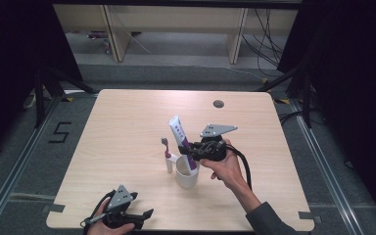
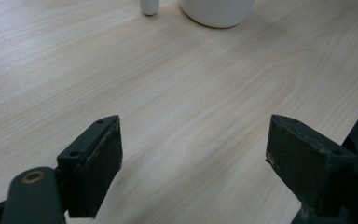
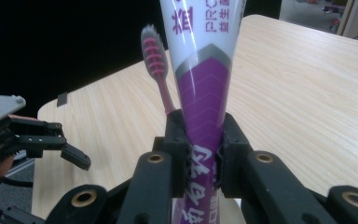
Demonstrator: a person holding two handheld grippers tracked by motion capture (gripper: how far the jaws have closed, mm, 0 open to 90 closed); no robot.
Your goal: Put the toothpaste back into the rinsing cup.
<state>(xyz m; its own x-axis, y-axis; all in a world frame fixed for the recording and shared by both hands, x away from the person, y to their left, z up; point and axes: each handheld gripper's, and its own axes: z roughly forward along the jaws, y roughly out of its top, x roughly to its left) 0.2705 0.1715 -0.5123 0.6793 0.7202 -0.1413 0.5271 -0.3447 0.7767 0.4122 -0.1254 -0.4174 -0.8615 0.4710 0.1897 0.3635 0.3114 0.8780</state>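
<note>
Right claw [image 1: 192, 148] grips the toothpaste tube [image 1: 181, 138], long axis near-upright, top tilted left, base in the mug [image 1: 186, 176]. Left claw [image 1: 142, 215] is released, on the worktop [image 1: 127, 122].

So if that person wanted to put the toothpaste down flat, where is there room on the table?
Most of the wooden table is bare: the far half up to the round cable hole, and both side strips. It is crowded only at the middle, around the white cup, the toothbrush and the toothpaste tube in the right hand-held gripper. The left hand-held gripper takes the near-left corner.
</note>
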